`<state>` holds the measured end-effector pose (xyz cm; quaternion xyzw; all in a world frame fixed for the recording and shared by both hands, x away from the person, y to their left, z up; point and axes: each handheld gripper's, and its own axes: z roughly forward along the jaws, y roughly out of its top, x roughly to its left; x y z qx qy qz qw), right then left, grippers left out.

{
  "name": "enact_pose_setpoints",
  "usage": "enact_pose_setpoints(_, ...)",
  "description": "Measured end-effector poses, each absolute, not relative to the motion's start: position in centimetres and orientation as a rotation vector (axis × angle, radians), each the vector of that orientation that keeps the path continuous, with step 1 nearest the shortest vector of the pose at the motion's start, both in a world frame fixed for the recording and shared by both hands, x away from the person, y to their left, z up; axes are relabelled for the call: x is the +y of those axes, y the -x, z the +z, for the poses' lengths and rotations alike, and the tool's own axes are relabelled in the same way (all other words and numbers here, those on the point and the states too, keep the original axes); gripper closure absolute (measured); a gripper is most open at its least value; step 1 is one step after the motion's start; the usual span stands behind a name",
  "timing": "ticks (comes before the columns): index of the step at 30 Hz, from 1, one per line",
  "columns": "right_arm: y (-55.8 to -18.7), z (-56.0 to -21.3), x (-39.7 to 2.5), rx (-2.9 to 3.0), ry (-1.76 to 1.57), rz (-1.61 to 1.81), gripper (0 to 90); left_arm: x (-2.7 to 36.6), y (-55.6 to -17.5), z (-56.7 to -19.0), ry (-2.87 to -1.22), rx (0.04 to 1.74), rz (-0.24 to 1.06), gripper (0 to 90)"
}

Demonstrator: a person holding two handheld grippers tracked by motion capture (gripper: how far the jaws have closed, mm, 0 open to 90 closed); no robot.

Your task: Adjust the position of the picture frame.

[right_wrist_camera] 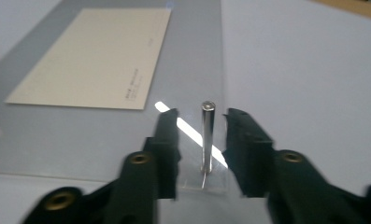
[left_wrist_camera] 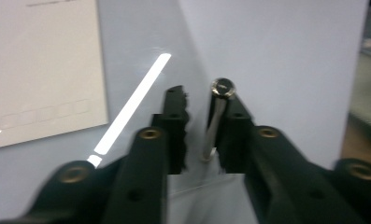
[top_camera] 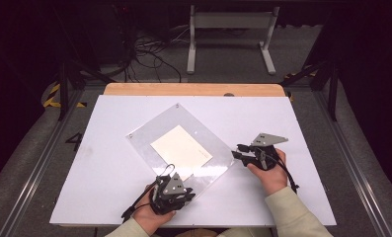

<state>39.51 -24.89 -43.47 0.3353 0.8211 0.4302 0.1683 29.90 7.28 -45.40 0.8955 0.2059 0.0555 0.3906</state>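
A clear acrylic plate (top_camera: 149, 129) lies turned like a diamond on the white table (top_camera: 282, 118), with a cream card (top_camera: 181, 148) at its middle. My left gripper (top_camera: 188, 196) is at the plate's near corner. In the left gripper view it (left_wrist_camera: 202, 100) stands open around an upright metal pin (left_wrist_camera: 216, 121), which sits close against the right-hand jaw. My right gripper (top_camera: 238, 152) is at the plate's right corner. In the right gripper view it (right_wrist_camera: 204, 114) is open, with a second upright metal pin (right_wrist_camera: 207, 135) centred between the jaws, touching neither. The card (right_wrist_camera: 94, 56) lies beyond.
A wooden strip (top_camera: 193, 89) runs along the table's far edge. Behind it on the floor stand a white frame (top_camera: 230, 29) and loose cables (top_camera: 149, 49). Bare white table surface surrounds the plate on all sides.
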Motion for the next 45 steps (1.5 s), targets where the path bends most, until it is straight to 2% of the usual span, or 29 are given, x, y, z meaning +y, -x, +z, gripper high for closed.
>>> enact_pose_setpoints(1, -40.1, -43.9, -24.7, 2.357, -0.956, 1.217, 83.0, 7.3, -29.8, -45.4, -2.279, 0.526, 0.152, 84.4)
enact_pose_setpoints(6, -39.3, -43.1, -23.8, 2.328, -0.812, 1.17, 84.9, 8.6, -29.3, -44.2, -2.222, 0.57, 0.257, 84.8)
enact_pose_setpoints(8, -38.1, -41.3, -24.2, 2.286, -0.782, 1.234, 84.9, 10.2, -29.5, -42.9, -2.151, 0.651, 0.387, 83.8)
enact_pose_setpoints(10, -35.7, -39.2, -24.3, 2.267, -0.686, 1.327, 84.7, 12.7, -30.8, -42.3, -2.062, 0.774, 0.384, 83.2)
enact_pose_setpoints(13, -31.7, -37.9, -22.8, 2.285, -0.538, 1.321, 82.4, 14.2, -31.3, -42.2, -2.039, 0.813, 0.417, 82.5)
enact_pose_setpoints(16, -29.1, -38.6, -22.8, 2.329, -0.517, 1.289, 81.4, 14.2, -30.9, -42.2, -2.065, 0.776, 0.392, 83.0)
enact_pose_setpoints(22, -27.5, -41.1, -24.8, 2.4, -0.609, 1.211, 82.6, 12.3, -29.4, -43.4, -2.193, 0.615, 0.305, 84.5)
enact_pose_setpoints(29, -27.5, -42.5, -26.1, 2.489, -0.692, 1.192, 84.5, 11.2, -29.2, -44.5, -2.325, 0.509, 0.214, 84.6)
enact_pose_setpoints(33, -27.6, -43.3, -25.9, 2.527, -0.703, 1.145, 84.5, 11.4, -29.7, -44.8, -2.333, 0.536, 0.185, 84.4)
enact_pose_setpoints(36, -28.3, -43.1, -25.6, 2.495, -0.69, 1.123, 84.3, 11.2, -30.5, -44.7, -2.322, 0.563, 0.256, 84.6)
enact_pose_setpoints(45, -31.6, -43.2, -25.3, 2.435, -0.737, 1.109, 84.0, 10.9, -33.9, -44.9, -2.293, 0.651, 0.307, 84.6)
